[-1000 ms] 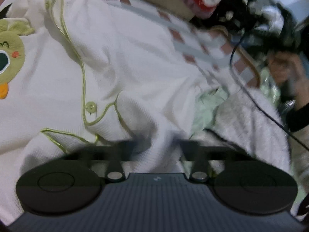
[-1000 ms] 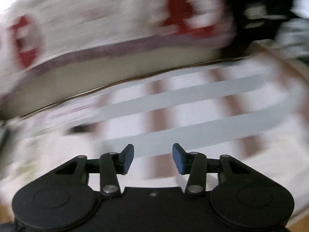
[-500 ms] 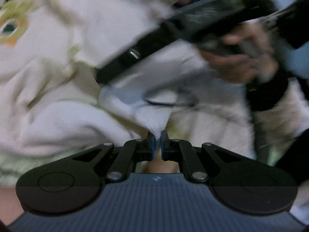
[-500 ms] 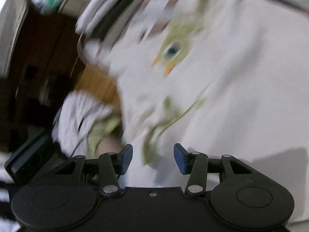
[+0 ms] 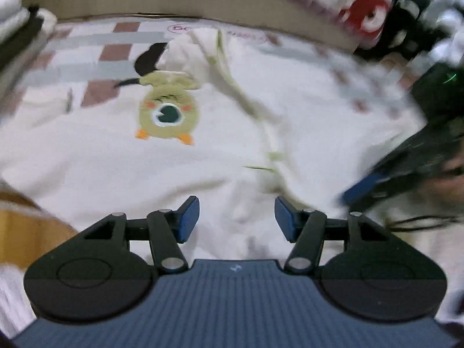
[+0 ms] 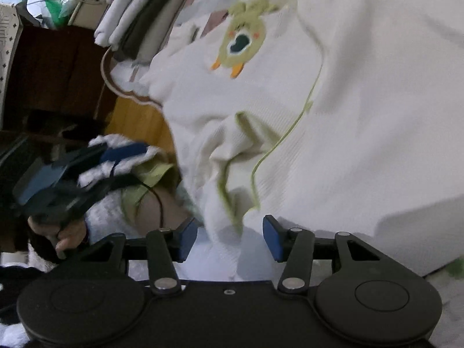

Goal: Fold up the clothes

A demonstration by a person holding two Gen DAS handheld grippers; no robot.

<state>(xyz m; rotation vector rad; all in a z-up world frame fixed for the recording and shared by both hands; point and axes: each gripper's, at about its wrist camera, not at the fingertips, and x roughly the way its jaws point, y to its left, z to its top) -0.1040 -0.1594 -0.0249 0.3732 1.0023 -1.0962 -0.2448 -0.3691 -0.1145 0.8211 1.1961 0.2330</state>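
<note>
White top (image 5: 261,110) with a green duck patch (image 5: 168,116) lies spread on the checked cloth (image 5: 95,55). Left claw (image 5: 237,219) is opening above it, nothing between. Right claw (image 6: 230,239) hangs released over its bunched hem.

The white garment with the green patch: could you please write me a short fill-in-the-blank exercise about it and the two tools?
1. The white garment carries a green cartoon patch with small feet coloured ____.
2. The garment's seams are piped in ____.
3. The right tool is ____, its pads apart over a bunched fold.
4. The left tool grips ____.

Missing words: orange; green; open; nothing
</note>
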